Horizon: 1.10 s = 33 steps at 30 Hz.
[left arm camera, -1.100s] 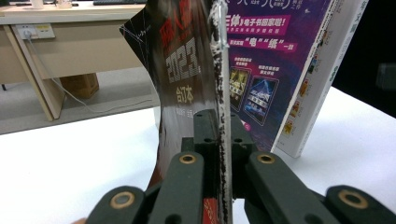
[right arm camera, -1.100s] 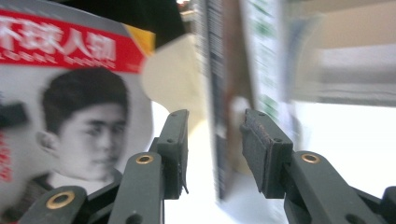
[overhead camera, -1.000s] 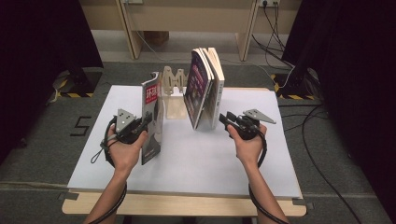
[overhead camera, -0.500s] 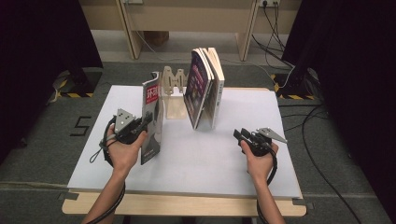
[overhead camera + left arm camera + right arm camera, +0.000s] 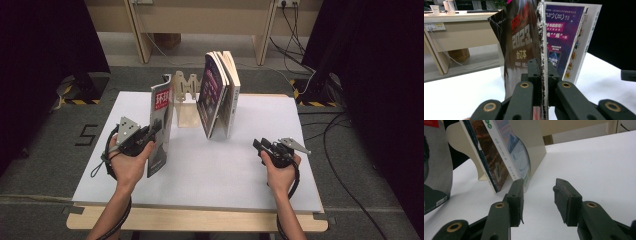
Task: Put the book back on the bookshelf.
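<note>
High view — left gripper (image 5: pixel 152 134) clamps the upright magazine (image 5: pixel 161 125) by its edge; right gripper (image 5: pixel 258 145) hovers low over the table (image 5: pixel 210 170), jaws apart, nothing between.

light: bright table, dark surround | shadows: soft | blur: slight

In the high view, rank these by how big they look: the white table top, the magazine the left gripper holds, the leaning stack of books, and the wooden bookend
1. White table top, clearly largest.
2 and 3. Leaning stack of books and the magazine in the left gripper: near alike, and the magazine shows edge-on, so no firm ranking.
4. Wooden bookend, smallest, partly hidden.
</note>
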Each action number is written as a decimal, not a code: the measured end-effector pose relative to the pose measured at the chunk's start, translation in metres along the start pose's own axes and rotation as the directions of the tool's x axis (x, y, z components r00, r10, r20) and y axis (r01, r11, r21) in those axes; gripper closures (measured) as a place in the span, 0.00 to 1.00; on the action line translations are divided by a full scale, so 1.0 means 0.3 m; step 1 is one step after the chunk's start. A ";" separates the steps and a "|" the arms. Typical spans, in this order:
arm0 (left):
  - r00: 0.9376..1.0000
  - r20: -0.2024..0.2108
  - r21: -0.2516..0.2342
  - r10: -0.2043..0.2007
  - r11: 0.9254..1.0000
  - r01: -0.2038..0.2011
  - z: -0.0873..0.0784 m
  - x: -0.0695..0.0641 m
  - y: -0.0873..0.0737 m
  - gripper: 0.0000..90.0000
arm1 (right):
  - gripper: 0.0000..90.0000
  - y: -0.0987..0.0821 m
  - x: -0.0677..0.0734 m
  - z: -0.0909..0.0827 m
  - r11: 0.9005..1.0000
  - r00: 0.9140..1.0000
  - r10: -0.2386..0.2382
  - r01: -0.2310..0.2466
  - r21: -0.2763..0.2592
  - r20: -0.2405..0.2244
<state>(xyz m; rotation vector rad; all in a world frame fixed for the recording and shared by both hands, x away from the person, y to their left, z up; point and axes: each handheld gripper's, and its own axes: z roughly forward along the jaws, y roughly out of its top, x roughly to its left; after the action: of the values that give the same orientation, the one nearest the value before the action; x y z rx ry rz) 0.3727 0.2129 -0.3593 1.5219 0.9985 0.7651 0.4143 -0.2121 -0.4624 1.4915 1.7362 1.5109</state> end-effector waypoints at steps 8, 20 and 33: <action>1.000 0.013 -0.016 0.007 1.000 -0.007 -0.011 -0.013 0.020 0.96 | 0.66 -0.002 -0.007 0.004 1.000 1.000 0.002 -0.002 -0.001 0.005; 1.000 0.017 -0.022 0.005 1.000 -0.004 0.039 -0.006 0.050 0.96 | 0.66 -0.009 -0.016 0.005 1.000 1.000 0.012 -0.012 -0.001 0.008; 0.999 0.018 -0.046 -0.026 0.999 0.027 0.099 0.037 0.084 0.96 | 0.67 -0.014 -0.018 0.010 1.000 1.000 0.008 -0.008 -0.001 0.006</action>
<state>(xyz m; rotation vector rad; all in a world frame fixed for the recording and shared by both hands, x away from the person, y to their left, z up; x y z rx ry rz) 0.4083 0.2091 -0.3404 1.4701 0.9795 0.7499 0.4168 -0.2149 -0.4690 1.5028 1.7277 1.5102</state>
